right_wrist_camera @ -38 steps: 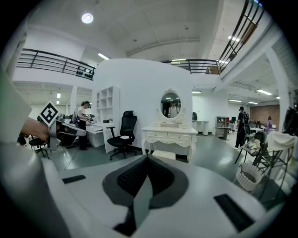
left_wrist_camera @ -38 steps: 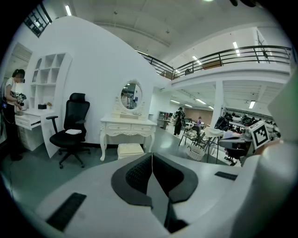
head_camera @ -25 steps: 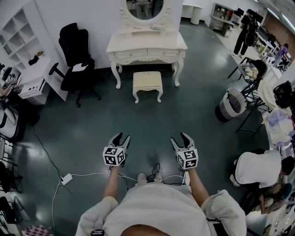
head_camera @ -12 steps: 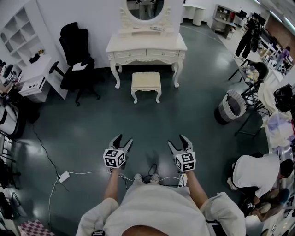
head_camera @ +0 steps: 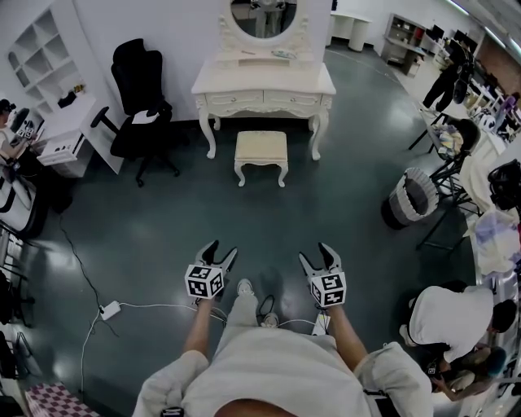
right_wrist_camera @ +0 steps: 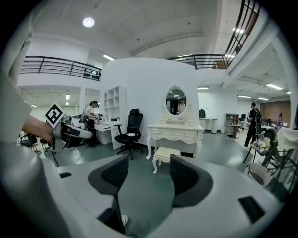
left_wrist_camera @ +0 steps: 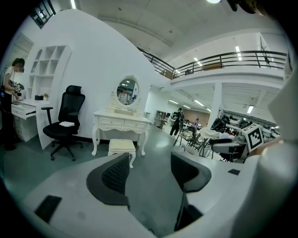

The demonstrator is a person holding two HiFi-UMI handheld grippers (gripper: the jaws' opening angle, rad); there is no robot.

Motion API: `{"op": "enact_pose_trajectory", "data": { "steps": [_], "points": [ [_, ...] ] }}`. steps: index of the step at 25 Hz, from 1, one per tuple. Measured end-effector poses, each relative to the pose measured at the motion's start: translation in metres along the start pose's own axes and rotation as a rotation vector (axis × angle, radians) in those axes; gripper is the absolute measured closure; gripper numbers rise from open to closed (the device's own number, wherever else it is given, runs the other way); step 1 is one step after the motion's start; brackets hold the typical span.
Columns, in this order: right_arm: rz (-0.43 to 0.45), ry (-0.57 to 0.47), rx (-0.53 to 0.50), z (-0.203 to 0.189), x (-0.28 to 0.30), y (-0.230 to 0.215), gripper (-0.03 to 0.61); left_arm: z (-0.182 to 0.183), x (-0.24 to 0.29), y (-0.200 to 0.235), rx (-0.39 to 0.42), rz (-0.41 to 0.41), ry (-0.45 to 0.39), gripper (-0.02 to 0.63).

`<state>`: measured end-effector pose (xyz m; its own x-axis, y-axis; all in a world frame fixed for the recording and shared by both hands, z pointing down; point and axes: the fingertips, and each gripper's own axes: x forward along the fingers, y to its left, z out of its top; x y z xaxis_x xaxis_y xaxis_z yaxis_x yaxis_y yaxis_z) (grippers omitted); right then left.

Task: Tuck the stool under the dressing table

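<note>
stool [head_camera: 260, 148]: upright on floor [head_camera: 163, 220], just before dressing table [head_camera: 262, 81] front edge, long axis parallel to that edge | left gripper [head_camera: 221, 249]: jaws just been opening, wide, empty | right gripper [head_camera: 315, 252]: jaws apart, empty

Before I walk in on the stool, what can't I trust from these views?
- Head view: the gap under the dressing table is covered by its own top. Both gripper views show that gap only dark and far off.
- Head view: the back legs of the stool are hidden under its seat.
- Head view: the mirror is cut off by the upper edge.
- All views: the small things on the tabletop are too small to name.
</note>
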<state>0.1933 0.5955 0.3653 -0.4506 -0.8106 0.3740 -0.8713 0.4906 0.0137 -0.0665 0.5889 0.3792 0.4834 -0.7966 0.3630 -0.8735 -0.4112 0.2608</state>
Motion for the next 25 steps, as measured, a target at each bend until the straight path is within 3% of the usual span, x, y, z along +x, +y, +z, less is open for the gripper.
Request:
{"op": "enact_pose_trajectory", "data": {
  "steps": [16, 25],
  "points": [
    [-0.022, 0.021, -0.013, 0.02, 0.096, -0.043, 0.325, 0.033, 0.089, 0.059, -0.006, -0.013, 0.004, 0.356],
    [-0.052, 0.045, -0.015, 0.063, 0.177, -0.069, 0.325, 0.083, 0.156, 0.123, -0.021, -0.034, 0.009, 0.356]
  ]
}}
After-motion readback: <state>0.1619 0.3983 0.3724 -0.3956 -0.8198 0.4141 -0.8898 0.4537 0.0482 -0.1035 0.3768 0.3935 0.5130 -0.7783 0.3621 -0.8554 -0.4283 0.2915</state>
